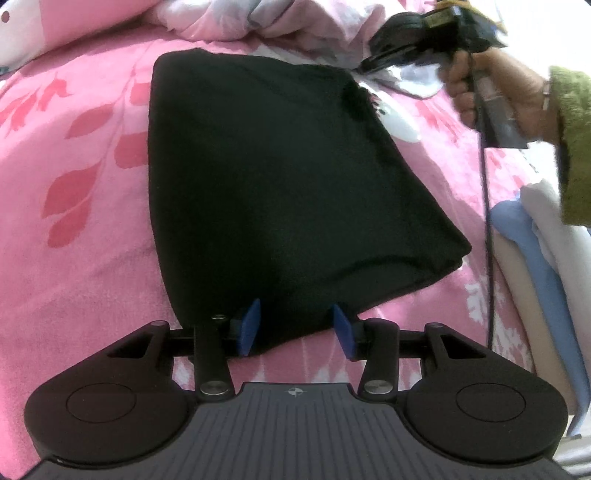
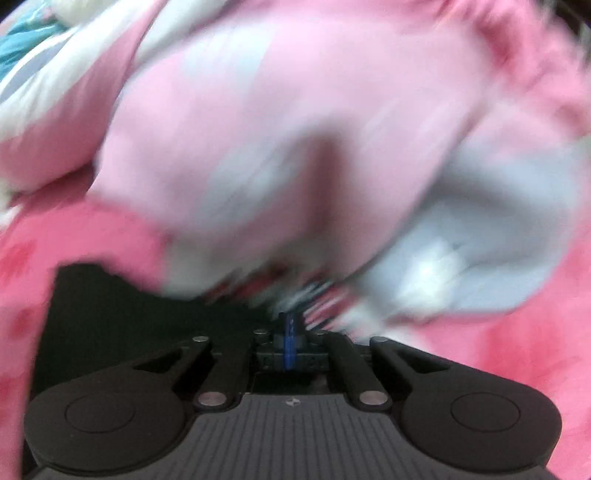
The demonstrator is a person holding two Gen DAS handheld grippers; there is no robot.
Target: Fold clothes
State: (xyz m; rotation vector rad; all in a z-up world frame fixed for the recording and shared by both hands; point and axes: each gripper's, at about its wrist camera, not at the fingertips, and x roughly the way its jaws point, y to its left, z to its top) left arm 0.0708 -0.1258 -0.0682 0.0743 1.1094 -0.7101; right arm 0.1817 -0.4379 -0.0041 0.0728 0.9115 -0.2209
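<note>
A folded black garment [image 1: 280, 177] lies flat on the pink flowered bedspread [image 1: 74, 184]. My left gripper [image 1: 297, 328] is open, its blue pads to either side of the garment's near corner, low over the bed. My right gripper [image 1: 373, 61] shows in the left wrist view at the far right corner of the garment, held by a hand in a green sleeve. In the blurred right wrist view my right gripper [image 2: 289, 332] is shut with its blue pads together and nothing visible between them; the black garment [image 2: 122, 306] lies just to its left.
A bunched pink and white quilt [image 1: 288, 22] lies behind the garment and fills the right wrist view [image 2: 295, 129]. A stack of folded blue and white clothes [image 1: 535, 266] sits at the right. A black cable [image 1: 487, 221] hangs from the right gripper.
</note>
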